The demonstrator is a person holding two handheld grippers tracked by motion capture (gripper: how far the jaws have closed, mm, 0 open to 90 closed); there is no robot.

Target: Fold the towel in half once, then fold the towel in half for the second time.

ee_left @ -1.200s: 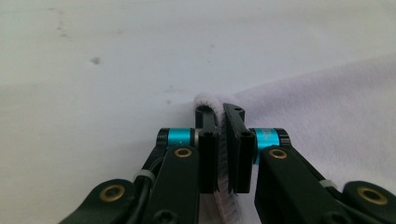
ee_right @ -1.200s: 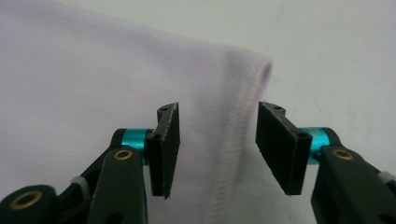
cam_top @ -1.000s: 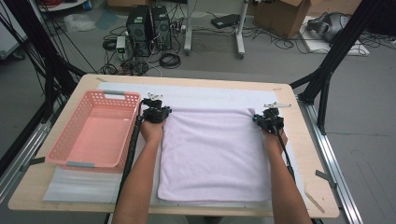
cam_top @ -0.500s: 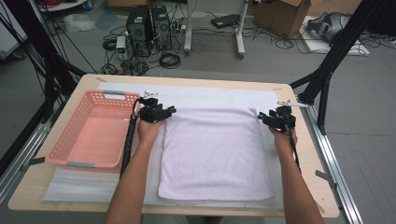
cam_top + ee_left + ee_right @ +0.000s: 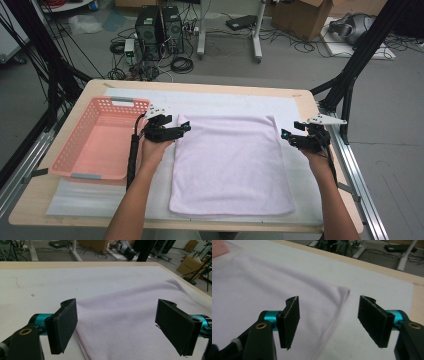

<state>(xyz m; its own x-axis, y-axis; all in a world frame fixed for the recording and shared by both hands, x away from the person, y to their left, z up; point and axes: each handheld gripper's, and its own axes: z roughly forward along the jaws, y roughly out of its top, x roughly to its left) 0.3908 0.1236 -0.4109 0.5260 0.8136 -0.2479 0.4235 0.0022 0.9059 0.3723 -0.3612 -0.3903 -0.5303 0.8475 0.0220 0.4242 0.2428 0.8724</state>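
Cables, computer towers and cardboard boxes clutter the floor beyond a wooden table (image 5: 200, 86) covered by a white mat (image 5: 225, 102). On that mat a pale lilac towel (image 5: 230, 165) lies flat, its long axis running from the person's edge toward the far side. Its two far corners are what the next move likely turns on. The left gripper (image 5: 181, 130) hovers just beside the far-left corner, the right gripper (image 5: 290, 137) just outside the far-right one, each about equally near its own corner. Both have just been opening; their jaws stand wide apart with nothing pinched, cloth showing beneath them. A pink basket (image 5: 80, 165) sits left of the towel.
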